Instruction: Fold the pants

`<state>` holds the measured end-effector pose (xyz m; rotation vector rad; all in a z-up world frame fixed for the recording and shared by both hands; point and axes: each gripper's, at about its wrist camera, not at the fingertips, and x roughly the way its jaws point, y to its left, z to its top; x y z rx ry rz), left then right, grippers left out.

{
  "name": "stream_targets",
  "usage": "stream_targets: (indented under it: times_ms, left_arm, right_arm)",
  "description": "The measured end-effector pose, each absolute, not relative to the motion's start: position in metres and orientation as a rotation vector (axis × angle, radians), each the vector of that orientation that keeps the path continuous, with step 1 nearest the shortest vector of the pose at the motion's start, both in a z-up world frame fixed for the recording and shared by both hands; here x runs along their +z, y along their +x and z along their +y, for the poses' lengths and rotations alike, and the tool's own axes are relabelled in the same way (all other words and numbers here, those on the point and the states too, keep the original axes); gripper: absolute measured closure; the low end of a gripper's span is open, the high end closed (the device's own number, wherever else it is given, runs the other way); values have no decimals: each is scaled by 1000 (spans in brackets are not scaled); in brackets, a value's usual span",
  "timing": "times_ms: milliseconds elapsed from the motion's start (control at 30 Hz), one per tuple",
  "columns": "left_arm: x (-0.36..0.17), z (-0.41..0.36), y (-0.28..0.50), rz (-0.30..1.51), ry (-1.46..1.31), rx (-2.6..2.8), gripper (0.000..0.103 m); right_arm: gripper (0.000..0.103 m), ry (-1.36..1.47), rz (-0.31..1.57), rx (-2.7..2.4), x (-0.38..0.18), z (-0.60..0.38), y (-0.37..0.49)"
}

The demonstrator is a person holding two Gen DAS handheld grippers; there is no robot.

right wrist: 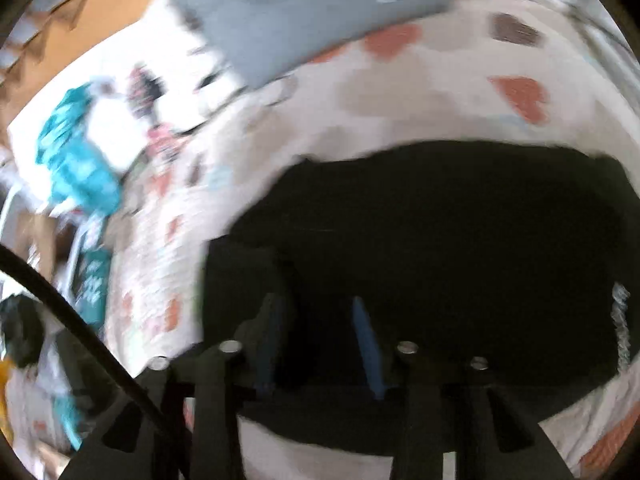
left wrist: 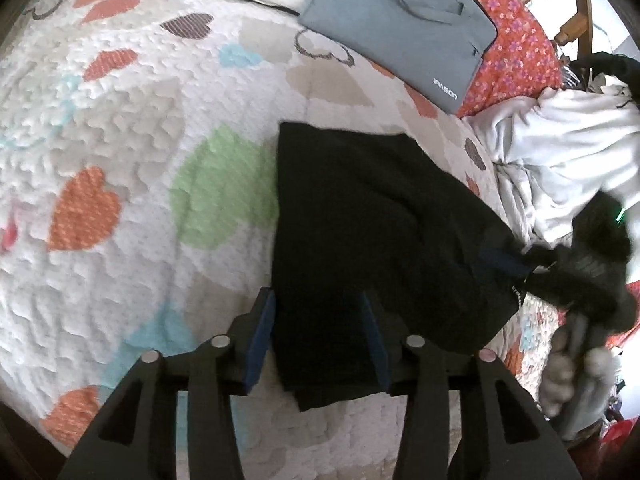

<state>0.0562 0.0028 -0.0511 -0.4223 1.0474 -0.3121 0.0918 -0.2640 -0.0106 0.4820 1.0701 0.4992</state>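
Your black pants (left wrist: 360,216) are already bundled small on the heart quilt (left wrist: 120,128), near end sitting between your left gripper (left wrist: 320,344), whose pads are spread with the cloth loose between them. The right gripper (left wrist: 516,268) is at the far corner; too blurry to call its grip. Pinch both corners firmly, keep edges lined up, and lay it over slowly.

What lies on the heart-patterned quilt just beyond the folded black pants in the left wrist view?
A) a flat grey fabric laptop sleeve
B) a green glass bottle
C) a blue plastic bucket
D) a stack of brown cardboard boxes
A: a flat grey fabric laptop sleeve with a handle and white lettering lies on the heart-patterned quilt past the far edge of the folded black pants.
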Motion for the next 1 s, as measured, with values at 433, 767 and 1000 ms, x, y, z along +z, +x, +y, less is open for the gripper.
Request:
stream_targets:
  times_ms: [433, 767, 1000]
  left_arm:
    - [-60, -5, 48, 974, -485, -289, 37]
    - [-57, 6, 45, 981, -424, -277, 94]
    - [-55, 37, 42, 990, -476, -233, 98]
  right_arm:
    - [35, 102, 1506, 549, -30, -72, 195]
    - [93, -135, 1422, 471, -14, -38, 179]
    - [101, -84, 1397, 560, 1, 12, 175]
